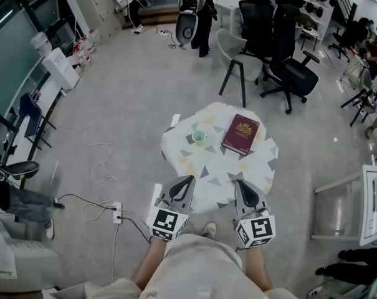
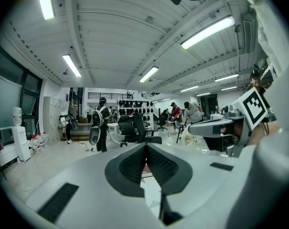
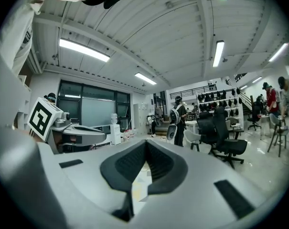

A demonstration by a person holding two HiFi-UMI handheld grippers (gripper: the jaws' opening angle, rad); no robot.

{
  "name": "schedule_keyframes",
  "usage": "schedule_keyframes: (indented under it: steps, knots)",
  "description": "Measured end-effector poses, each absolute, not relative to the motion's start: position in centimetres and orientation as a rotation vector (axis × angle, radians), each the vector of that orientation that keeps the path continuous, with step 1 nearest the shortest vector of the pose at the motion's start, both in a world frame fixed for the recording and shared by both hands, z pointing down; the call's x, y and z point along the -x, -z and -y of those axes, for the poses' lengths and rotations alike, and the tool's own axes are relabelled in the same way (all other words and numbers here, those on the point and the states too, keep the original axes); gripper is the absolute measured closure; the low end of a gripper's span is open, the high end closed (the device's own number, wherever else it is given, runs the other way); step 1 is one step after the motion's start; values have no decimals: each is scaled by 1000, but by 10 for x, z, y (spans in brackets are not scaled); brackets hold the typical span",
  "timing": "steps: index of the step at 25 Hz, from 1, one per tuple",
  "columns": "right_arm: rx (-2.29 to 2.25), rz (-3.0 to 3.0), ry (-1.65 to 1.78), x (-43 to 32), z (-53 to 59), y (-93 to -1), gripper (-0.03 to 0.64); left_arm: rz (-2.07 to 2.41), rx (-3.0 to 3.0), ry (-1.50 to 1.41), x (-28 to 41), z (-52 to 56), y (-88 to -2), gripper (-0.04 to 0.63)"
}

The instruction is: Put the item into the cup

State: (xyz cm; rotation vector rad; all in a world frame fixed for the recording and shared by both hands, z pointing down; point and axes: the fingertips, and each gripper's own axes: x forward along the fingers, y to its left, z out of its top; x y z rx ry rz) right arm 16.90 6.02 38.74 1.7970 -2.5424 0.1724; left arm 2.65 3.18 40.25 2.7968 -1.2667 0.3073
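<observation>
Two grippers are hovering at the near edge of a small round table (image 1: 263, 161) in the head view, and we are holding the left gripper (image 1: 189, 179) and the right gripper (image 1: 238, 183) side by side. The pale green cup (image 1: 199, 136) is standing upright on the table's white cloth with its grey and yellow triangles, well ahead of both sets of fingers. Just beside the cup, a dark red hardback book (image 1: 240, 134) is lying flat; its gold emblem is too small for us to read.

Through the left gripper view, we are seeing the grey jaws with their dark ribbed pads pressed together, nothing pinched.

Through the right gripper view, we are finding the same: jaws closed tip to tip, empty, with the patterned cloth showing beneath them.
</observation>
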Motion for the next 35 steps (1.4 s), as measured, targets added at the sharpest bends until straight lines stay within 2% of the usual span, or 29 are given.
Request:
schedule_keyframes:
  steps: [21, 35]
  knots:
    - [-1804, 2462, -207, -176, 56, -417, 614, 1153, -2814, -299, -47, 89, -429, 583]
    - [-1818, 2311, -320, -165, 130, -459, 614, 972, -2772, -368, -43, 172, -480, 584]
